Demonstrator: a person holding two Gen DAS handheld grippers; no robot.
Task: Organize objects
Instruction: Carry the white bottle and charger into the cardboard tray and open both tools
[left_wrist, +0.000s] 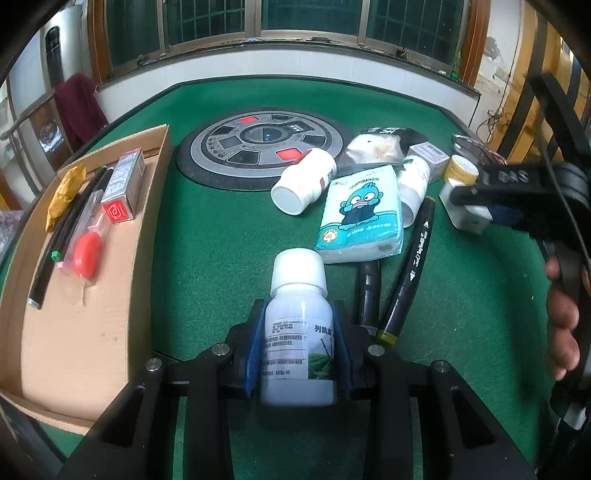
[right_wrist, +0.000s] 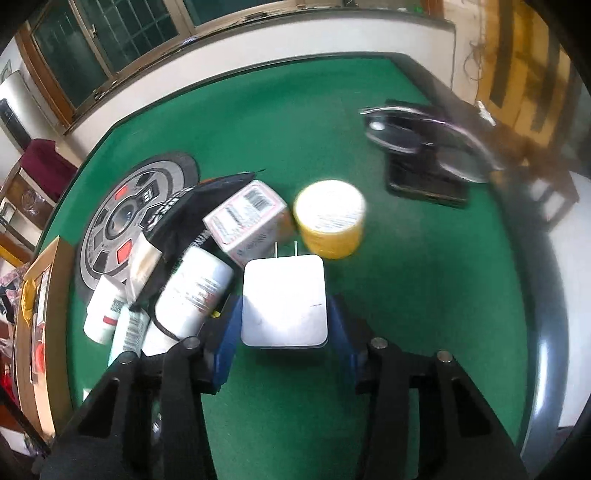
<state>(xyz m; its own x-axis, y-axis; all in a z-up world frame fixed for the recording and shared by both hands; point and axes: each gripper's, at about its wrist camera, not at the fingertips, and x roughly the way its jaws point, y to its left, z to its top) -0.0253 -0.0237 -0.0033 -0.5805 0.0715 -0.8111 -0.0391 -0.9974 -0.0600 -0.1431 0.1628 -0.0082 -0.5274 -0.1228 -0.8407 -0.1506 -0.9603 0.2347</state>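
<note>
Bottle (left_wrist: 297, 332) gripped by left fingers (left_wrist: 258, 343); green felt table (left_wrist: 207, 258), barred windows (left_wrist: 306, 14); right fingers (right_wrist: 227, 332) straddle charger (right_wrist: 283, 304)

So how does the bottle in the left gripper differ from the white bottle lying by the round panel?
The held bottle is translucent and greyish, clamped between the left gripper's fingers with its cap pointing away from the camera. The loose bottle is opaque white, lies on its side on the green table with its flat end toward the camera, and nothing grips it. Both are white-capped or white-ended plastic bottles with printed labels.

Open green felt (right_wrist: 424, 302) right of clutter (right_wrist: 192, 266)
</note>
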